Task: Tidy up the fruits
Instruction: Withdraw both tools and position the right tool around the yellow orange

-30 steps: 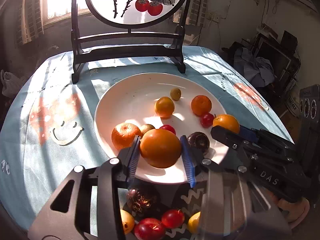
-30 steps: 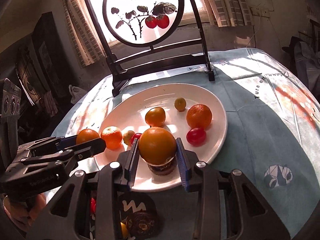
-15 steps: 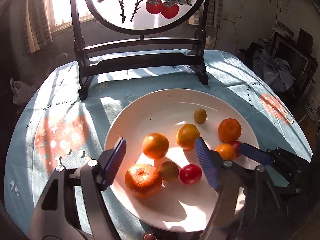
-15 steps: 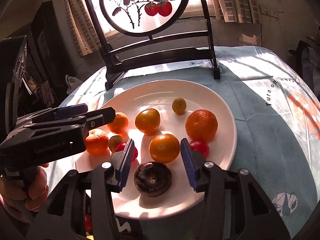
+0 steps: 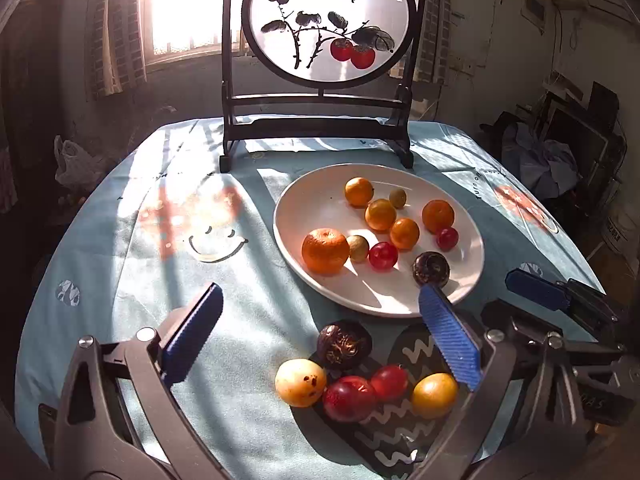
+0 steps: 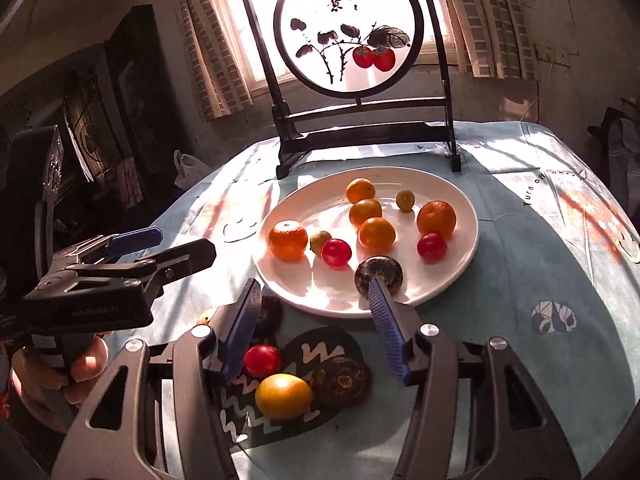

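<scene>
Both grippers — left gripper, right gripper — gape wide, holding nothing, hovering near the leftover fruit pile — presumably lining up grabs for the plate beyond.

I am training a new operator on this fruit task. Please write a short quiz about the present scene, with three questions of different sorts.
1. True or false: the left gripper holds an orange.
2. How many red cherry tomatoes lie on the round white plate?
3. The dark purple round fruit on the plate lies: A) at the near rim, B) at the far rim.

Key: 1 false, both grippers are open and empty; 2 two; 3 A.
</scene>
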Tool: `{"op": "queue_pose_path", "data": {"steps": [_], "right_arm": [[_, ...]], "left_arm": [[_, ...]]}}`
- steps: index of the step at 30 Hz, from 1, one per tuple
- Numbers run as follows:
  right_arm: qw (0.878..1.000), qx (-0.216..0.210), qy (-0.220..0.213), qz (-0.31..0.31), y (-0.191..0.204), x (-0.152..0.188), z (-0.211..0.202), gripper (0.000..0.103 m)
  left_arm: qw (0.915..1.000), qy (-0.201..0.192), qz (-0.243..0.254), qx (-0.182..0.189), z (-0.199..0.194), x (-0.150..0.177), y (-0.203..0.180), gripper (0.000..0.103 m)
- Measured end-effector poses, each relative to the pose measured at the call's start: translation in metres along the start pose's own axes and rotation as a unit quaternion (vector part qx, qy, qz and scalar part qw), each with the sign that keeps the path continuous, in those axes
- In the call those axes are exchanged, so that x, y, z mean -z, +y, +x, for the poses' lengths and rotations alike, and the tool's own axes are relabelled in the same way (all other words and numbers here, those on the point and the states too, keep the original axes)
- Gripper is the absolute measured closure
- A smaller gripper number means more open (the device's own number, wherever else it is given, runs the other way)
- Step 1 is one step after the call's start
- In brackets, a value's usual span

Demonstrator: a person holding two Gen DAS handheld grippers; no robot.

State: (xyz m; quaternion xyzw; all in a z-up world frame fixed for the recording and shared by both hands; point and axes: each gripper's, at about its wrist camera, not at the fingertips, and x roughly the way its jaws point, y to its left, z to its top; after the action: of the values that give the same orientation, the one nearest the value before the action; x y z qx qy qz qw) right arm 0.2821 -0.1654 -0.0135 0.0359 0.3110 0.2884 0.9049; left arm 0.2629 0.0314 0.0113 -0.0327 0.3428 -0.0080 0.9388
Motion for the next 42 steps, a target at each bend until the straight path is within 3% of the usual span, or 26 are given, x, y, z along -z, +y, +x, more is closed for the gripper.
{"op": "queue_pose_path", "data": {"steps": [5, 11, 17, 29, 33, 42], "right_arm": [[0.998, -0.004, 0.037, -0.046, 0.025, 0.029, 0.002, 0.046], [0.989, 0.018, 0.073, -0.129, 0.053, 0.046, 0.018, 0.046], [0.986, 0.019, 0.097, -0.133, 0.048, 0.052, 0.032, 0.046], [0.981, 0.037, 0.105, -0.158, 0.053, 0.057, 0.044, 0.047], [0.977, 0.064, 0.104, -0.176, 0.058, 0.059, 0.046, 0.056], [0.969, 0.091, 0.101, -0.206, 0.063, 0.064, 0.048, 0.059]], "left_arm": [[0.9989, 0.041, -0.015, -0.016, 0.013, 0.028, 0.019, 0.003], [0.9977, 0.033, -0.046, -0.037, 0.011, 0.029, 0.036, 0.003], [0.9975, 0.037, -0.053, -0.027, 0.008, 0.029, 0.037, 0.003], [0.9967, 0.039, -0.070, -0.017, 0.003, 0.029, 0.043, 0.003], [0.9969, 0.039, -0.066, -0.017, 0.003, 0.030, 0.042, 0.003], [0.9970, 0.041, -0.063, -0.021, 0.004, 0.030, 0.041, 0.003]]}}
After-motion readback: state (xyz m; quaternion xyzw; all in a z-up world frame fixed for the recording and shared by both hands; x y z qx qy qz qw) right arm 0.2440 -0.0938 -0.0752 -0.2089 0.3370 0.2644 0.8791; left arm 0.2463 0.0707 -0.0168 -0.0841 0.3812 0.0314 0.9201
